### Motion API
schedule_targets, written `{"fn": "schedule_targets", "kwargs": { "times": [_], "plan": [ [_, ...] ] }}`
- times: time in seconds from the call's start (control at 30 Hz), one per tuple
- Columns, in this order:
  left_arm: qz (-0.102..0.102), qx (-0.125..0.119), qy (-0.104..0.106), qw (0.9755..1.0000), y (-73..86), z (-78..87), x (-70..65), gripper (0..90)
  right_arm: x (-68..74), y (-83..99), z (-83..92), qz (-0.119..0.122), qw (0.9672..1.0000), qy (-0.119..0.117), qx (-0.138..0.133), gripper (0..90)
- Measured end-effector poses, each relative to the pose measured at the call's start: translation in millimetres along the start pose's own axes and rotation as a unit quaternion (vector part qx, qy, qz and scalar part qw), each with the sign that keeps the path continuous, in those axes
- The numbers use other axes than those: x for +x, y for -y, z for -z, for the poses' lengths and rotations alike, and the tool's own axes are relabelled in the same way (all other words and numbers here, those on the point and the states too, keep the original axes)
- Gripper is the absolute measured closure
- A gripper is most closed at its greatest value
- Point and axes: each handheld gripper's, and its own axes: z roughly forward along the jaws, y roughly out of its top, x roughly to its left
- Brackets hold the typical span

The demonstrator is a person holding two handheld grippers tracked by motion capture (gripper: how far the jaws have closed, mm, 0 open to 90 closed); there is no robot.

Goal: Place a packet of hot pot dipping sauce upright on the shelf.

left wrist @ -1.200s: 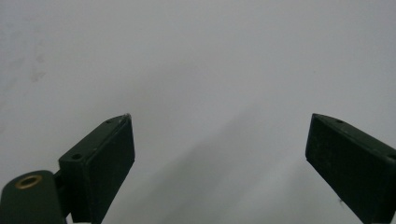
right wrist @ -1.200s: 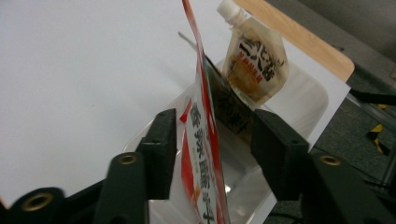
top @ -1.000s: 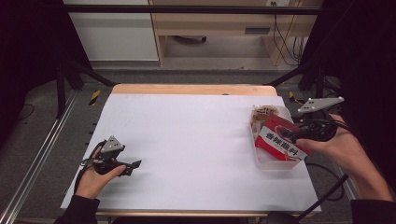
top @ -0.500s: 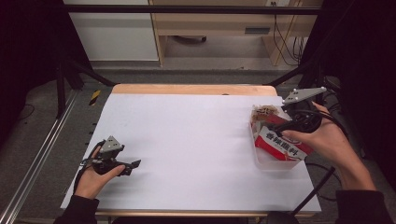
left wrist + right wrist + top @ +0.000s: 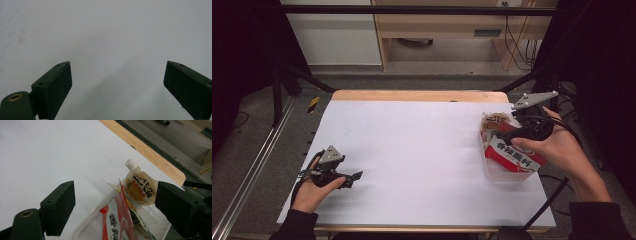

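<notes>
White table (image 5: 422, 150): right gripper (image 5: 115, 202) jaws just opened above red packet (image 5: 117, 222), seemingly apart.

A rectangular table with a white top (image 5: 422, 150) and a light wooden far edge carries the scene. A clear plastic tray (image 5: 499, 175) sits directly on it near the right edge, holding a red-and-white printed pouch (image 5: 512, 152) and a spouted pouch (image 5: 138, 186).

Two hand-held black tongs (image 5: 354, 177) (image 5: 512, 131) — grey three-cornered top plates, black trailing cables, brass-ringed screw holes, flat rectangular pads (image 5: 60, 86); dark long sleeves (image 5: 297, 225).
</notes>
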Motion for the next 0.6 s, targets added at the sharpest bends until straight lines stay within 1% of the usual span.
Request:
{"fn": "schedule_targets", "kwargs": {
  "times": [0.23,0.37,0.47,0.6],
  "plan": [
    [-0.001,-0.002,-0.002,1.0,0.2,0.7,0.8,8.2,4.4,-9.4,-1.2,-0.003,1.0,0.005,-0.007,15.5],
    [0.001,-0.003,-0.001,1.0,0.3,1.0,0.9,8.2,7.0,-16.5,-1.6,-0.007,0.9999,0.011,-0.009,14.8],
    [0.001,-0.003,-0.002,1.0,0.4,1.2,1.1,8.1,9.6,-21.9,-2.6,-0.014,0.9996,0.018,-0.015,14.8],
    [0.001,-0.003,-0.002,1.0,0.5,1.5,1.2,8.1,13.5,-29.4,-3.9,-0.016,0.9994,0.024,-0.019,14.7]
  ]
}}
